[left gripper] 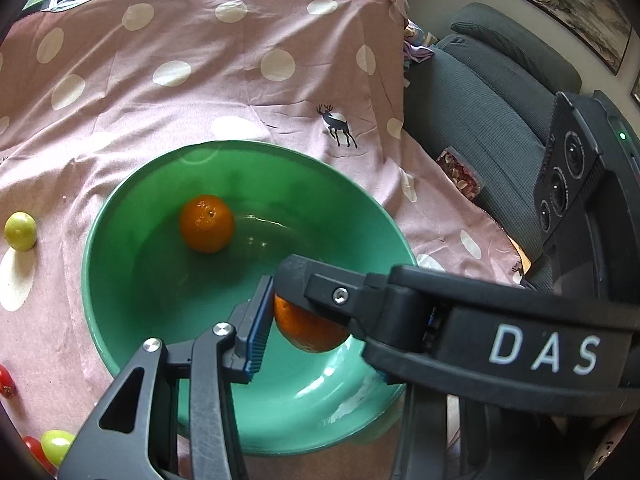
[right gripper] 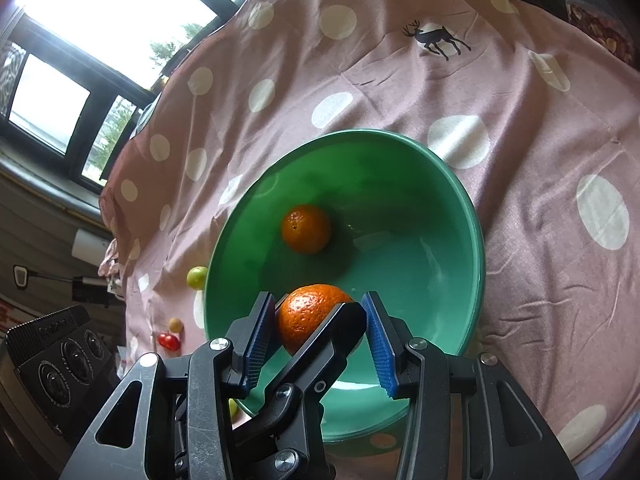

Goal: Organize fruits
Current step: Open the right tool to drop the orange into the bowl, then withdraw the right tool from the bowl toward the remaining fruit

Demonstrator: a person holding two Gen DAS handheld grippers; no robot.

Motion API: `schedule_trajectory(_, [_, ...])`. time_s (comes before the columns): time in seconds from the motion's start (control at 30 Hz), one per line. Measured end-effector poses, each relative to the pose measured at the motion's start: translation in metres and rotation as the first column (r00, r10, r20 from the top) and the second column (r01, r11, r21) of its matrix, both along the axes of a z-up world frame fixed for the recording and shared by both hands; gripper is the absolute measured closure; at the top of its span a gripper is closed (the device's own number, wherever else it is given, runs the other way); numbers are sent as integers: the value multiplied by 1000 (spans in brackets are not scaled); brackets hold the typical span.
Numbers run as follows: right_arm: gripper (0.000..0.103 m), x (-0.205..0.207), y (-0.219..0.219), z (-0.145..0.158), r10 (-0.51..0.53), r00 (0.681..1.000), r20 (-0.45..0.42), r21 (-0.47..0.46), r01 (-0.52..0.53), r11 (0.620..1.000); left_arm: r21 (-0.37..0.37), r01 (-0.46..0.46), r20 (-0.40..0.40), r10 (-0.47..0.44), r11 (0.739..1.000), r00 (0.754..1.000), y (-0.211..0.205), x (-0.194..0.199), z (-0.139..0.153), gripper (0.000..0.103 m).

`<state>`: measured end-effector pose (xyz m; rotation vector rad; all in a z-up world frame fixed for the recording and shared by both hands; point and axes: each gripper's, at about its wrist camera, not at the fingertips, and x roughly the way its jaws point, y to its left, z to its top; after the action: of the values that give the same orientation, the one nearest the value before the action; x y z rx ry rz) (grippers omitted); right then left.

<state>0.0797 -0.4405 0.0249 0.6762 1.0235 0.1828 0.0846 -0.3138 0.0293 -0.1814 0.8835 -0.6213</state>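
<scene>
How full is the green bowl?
Nearly empty: one orange lies loose in the bowl; a second orange is gripped just above the bottom, not yet released.

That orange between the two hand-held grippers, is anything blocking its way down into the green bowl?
Nothing visible does. The orange sits right over the near side of the green bowl, with bare bowl beneath it. The other orange lies farther back in the bowl, apart from it.
</scene>
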Motion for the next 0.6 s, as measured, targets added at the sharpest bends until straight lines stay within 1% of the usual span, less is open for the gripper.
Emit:
schedule_trajectory(0.1, [55, 0, 0, -1, -2, 1000, -3, -12, 2, 1000, 20, -2, -11, 2, 1000, 1000, -2, 0, -2, 62])
schedule_trajectory(0.17, [54, 0, 0, 0, -7, 1000, -5, -24, 7, 1000, 28, -2, 13, 2, 1000, 1000, -2, -3, 0, 60])
schedule_trajectory(0.23, [53, 0, -1, 0, -11, 1000, -2, -17, 11, 1000, 32, -14, 22, 13, 999, 1000, 0, -5, 2, 58])
schedule_trajectory(0.3, [45, -1, -2, 0, -17, 1000, 2, -17, 17, 1000, 15, -22, 15, 21, 1000, 1000, 5, -5, 5, 51])
schedule_trajectory(0.37, [44, -3, -3, 3, -34, 999, 9, -25, 34, 999, 14, -32, 18, 32, 999, 999, 11, -6, 8, 46])
schedule_trajectory(0.47, [43, -6, -5, 10, -56, 998, 38, -42, 57, 997, 7, -52, 48, 52, 999, 997, 23, -13, 16, 39])
schedule_trajectory(0.53, [40, -8, -4, 15, -69, 996, 55, -58, 72, 996, -9, -73, 62, 74, 997, 995, 34, -17, 22, 34])
schedule_trajectory(0.6, [35, -12, -3, 21, -83, 993, 82, -76, 89, 993, -27, -97, 69, 98, 995, 993, 46, -21, 28, 25])
